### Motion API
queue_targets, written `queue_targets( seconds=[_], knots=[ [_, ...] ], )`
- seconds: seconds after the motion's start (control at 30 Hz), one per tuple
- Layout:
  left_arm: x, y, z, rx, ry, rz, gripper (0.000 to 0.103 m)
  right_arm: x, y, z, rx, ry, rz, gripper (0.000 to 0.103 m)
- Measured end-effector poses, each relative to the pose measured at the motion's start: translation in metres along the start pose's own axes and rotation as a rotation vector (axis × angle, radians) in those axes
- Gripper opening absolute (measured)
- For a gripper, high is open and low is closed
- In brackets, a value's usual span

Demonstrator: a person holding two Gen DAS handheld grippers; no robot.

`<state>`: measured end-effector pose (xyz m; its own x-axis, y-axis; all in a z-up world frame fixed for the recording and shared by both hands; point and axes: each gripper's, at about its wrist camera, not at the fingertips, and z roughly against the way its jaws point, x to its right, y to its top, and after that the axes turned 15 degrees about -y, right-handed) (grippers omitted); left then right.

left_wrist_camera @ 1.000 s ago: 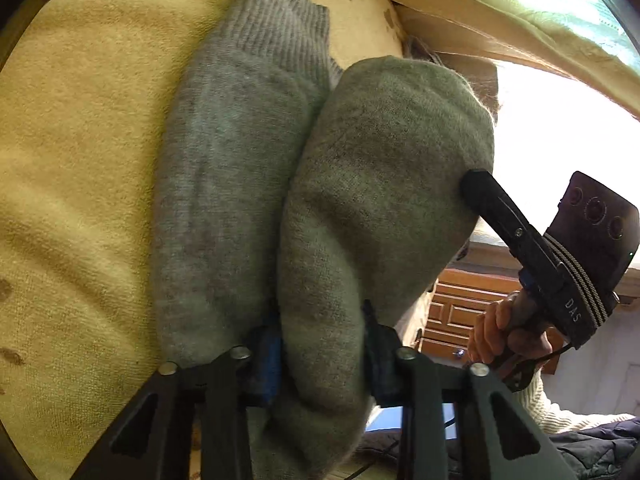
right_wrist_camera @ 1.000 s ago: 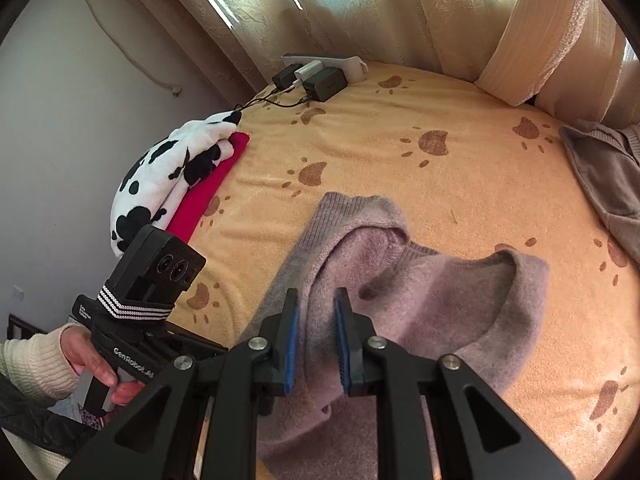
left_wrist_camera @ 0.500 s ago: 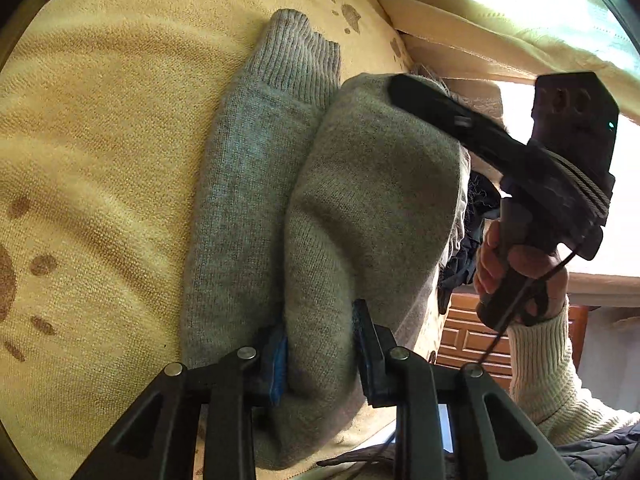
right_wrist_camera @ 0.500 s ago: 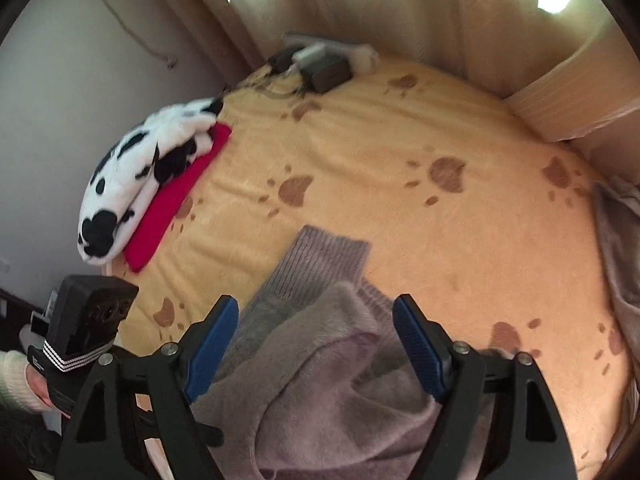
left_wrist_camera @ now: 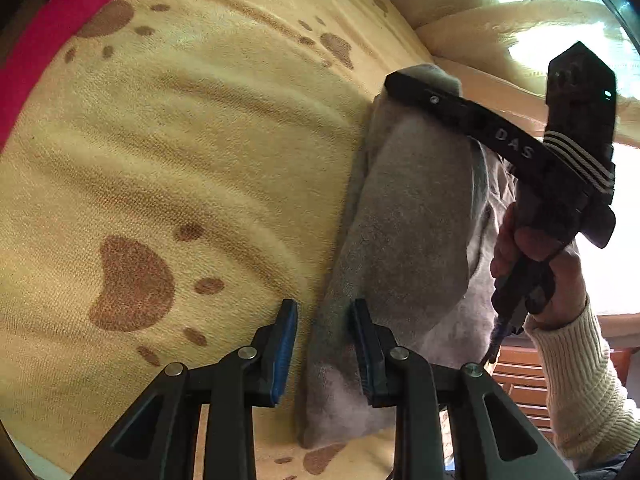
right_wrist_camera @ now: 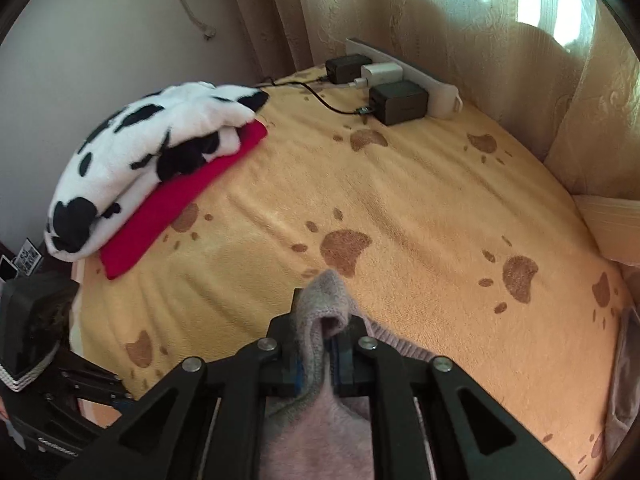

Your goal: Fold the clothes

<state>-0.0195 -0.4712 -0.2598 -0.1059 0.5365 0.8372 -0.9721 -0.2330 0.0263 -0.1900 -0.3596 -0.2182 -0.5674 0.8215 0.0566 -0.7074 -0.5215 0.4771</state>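
A grey-mauve knitted sweater lies folded on the yellow paw-print blanket. My left gripper holds a fold of its near edge between blue pads; the left pad stands slightly off the fabric. My right gripper is shut on the sweater's far end, which bunches up between the jaws. In the left wrist view the right gripper shows from the side at the sweater's far end, held in a hand.
A spotted black-and-white plush blanket lies on a red cushion at the left. A power strip with chargers sits by the curtains. Another grey garment lies at the right edge.
My right gripper opened, moved to the sweater's far end and shut on it. Both grippers have carried the sweater across the blanket; the cuffed sleeve has gone out of view.
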Motion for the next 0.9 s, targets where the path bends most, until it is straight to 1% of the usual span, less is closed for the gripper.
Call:
queue_targets(
  seconds=[0.03,0.07,0.1,0.13,0.2,0.3,0.37,0.43,0.47,0.5,0.53,0.57,0.63,0.7,0.73,0.8,0.83,0.87,0.9],
  knots=[
    [-0.001,0.0,0.001,0.006,0.02,-0.003,0.03,0.003,-0.002,-0.012,-0.028,-0.009,-0.008,0.032],
    [-0.003,0.001,0.002,0.012,0.039,-0.007,0.03,0.006,-0.003,-0.023,-0.056,-0.018,-0.015,0.041],
    [-0.003,0.001,0.002,0.01,0.046,-0.014,0.03,0.01,-0.004,-0.025,-0.06,-0.04,-0.038,0.056],
    [-0.003,0.001,0.003,0.016,0.047,-0.007,0.03,0.016,-0.005,-0.021,-0.045,-0.047,-0.06,0.068],
    [-0.004,0.0,0.006,0.026,0.049,0.006,0.03,0.03,-0.004,0.004,0.022,-0.078,-0.11,0.076],
    [-0.005,-0.002,0.017,0.062,0.053,0.024,0.03,0.052,-0.005,0.046,0.132,-0.115,-0.174,0.076],
    [-0.005,-0.003,0.024,0.085,0.056,0.036,0.03,0.054,-0.011,0.076,0.2,-0.088,-0.167,0.076],
    [0.001,-0.013,0.033,0.096,0.061,0.014,0.03,0.041,-0.018,0.097,0.22,-0.049,-0.107,0.076],
    [0.004,-0.018,0.038,0.102,0.064,0.003,0.03,0.029,-0.023,0.099,0.214,-0.018,-0.075,0.076],
    [-0.001,-0.017,0.046,0.102,0.073,-0.017,0.03,0.017,-0.027,0.101,0.207,0.012,-0.044,0.076],
    [-0.002,-0.009,0.047,0.095,0.074,-0.038,0.03,0.006,-0.031,0.104,0.201,0.043,-0.014,0.076],
    [-0.003,-0.001,0.048,0.088,0.075,-0.058,0.03,-0.005,-0.037,0.098,0.181,0.053,0.016,0.076],
    [0.004,-0.005,0.042,0.057,0.071,-0.093,0.03,-0.019,-0.048,0.077,0.119,0.009,0.06,0.076],
    [0.006,-0.011,0.033,0.016,0.068,-0.116,0.03,-0.012,-0.058,0.046,0.04,-0.081,0.048,0.075],
    [0.007,-0.014,0.022,-0.008,0.07,-0.124,0.03,-0.008,-0.063,0.031,0.0,-0.126,0.041,0.075],
    [0.009,-0.022,0.002,-0.056,0.076,-0.149,0.031,0.012,-0.072,0.014,-0.028,-0.134,-0.014,0.077],
    [0.011,-0.025,-0.01,-0.077,0.091,-0.162,0.031,0.022,-0.076,0.007,-0.041,-0.137,-0.042,0.084],
    [0.013,-0.028,-0.022,-0.097,0.105,-0.175,0.031,0.03,-0.079,0.003,-0.055,-0.142,-0.076,0.087],
    [0.013,-0.028,-0.022,-0.098,0.103,-0.178,0.031,0.032,-0.08,0.005,-0.058,-0.139,-0.085,0.087]
  ],
)
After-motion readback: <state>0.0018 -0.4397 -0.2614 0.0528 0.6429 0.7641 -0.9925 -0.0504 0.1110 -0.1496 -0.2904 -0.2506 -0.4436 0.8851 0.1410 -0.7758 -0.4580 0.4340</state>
